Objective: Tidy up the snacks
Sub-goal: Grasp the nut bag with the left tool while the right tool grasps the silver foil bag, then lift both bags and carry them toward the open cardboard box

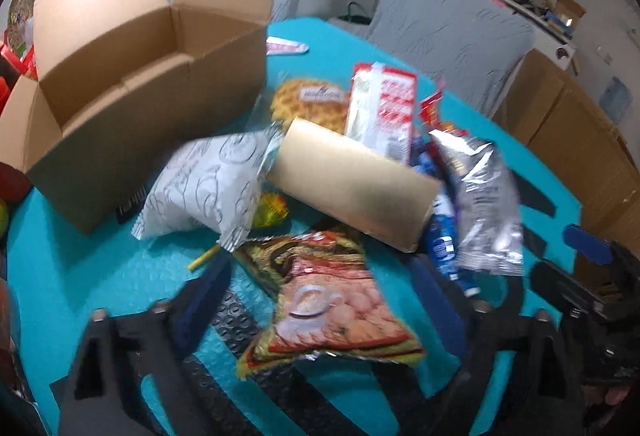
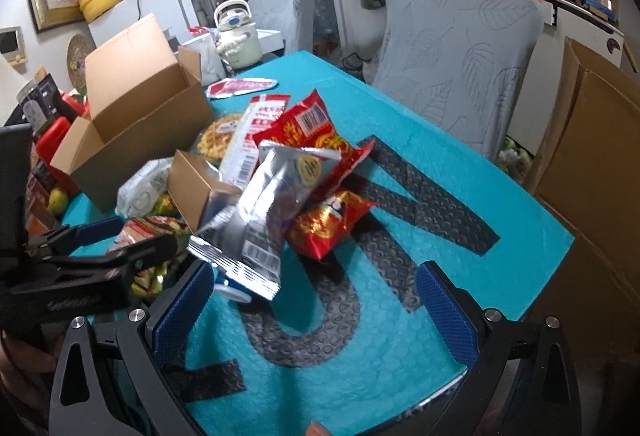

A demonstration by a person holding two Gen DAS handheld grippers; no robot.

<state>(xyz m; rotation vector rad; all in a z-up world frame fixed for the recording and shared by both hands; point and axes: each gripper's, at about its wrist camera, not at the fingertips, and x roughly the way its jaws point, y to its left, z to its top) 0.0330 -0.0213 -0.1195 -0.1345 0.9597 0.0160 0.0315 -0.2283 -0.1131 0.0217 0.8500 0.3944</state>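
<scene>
Between left claw (image 1: pixel 320 300) fingers — snack bag (image 1: pixel 328 300)

Mat (image 2: pixel 460 172): turquoise, bubble-textured, with dark grey letters.
Box (image 1: pixel 120 84): plain brown card, at the mat's far left.
Pouch (image 1: pixel 200 188) beside the box: white with thin grey line drawings.
Carton (image 1: pixel 352 184): tan.
Bag (image 1: pixel 332 300): red, pink and gold.
Foil pack (image 2: pixel 264 212): silver.
Two packets (image 2: pixel 316 124) behind it: red with yellow print.
Pads (image 2: pixel 448 312): blue.
</scene>
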